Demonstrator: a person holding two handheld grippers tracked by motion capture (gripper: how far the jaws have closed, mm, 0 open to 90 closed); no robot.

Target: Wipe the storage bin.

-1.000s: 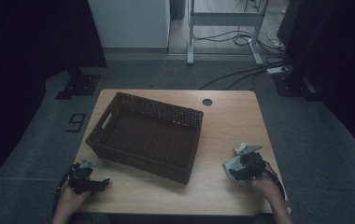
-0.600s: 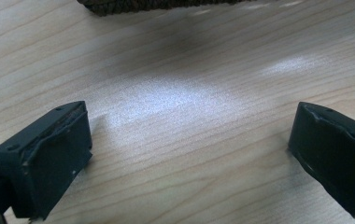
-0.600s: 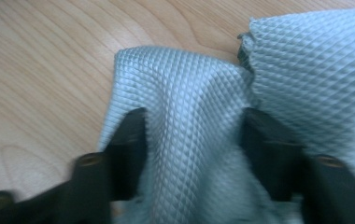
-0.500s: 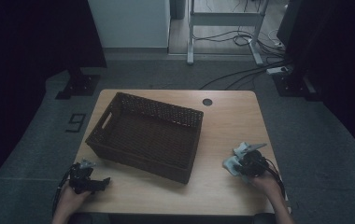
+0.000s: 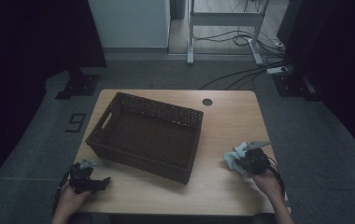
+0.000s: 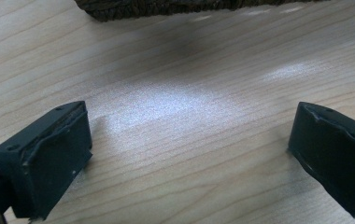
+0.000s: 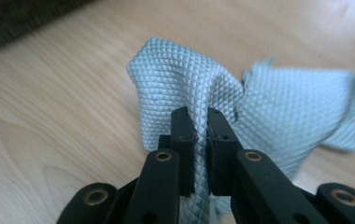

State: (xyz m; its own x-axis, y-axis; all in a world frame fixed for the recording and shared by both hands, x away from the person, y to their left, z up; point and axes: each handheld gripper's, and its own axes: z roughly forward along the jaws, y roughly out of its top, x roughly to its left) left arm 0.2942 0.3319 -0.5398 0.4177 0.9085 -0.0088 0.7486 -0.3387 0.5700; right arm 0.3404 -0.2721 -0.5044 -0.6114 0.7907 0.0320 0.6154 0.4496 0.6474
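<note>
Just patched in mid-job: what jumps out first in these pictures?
The big dark wicker basket sits angled on the left half of the wooden table. At the right edge, the right gripper has just closed on a pale blue cloth, pinching a fold. The left gripper rests open near the basket's front corner.

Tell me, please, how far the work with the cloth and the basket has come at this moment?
Done: the right gripper, whose jaws have just been closing, is shut on a fold of the light blue cloth. In hand: the cloth bunches up near the table's right edge. Probably left: carrying it into the wicker basket, which looks empty. The left gripper rests open above bare wood.
</note>
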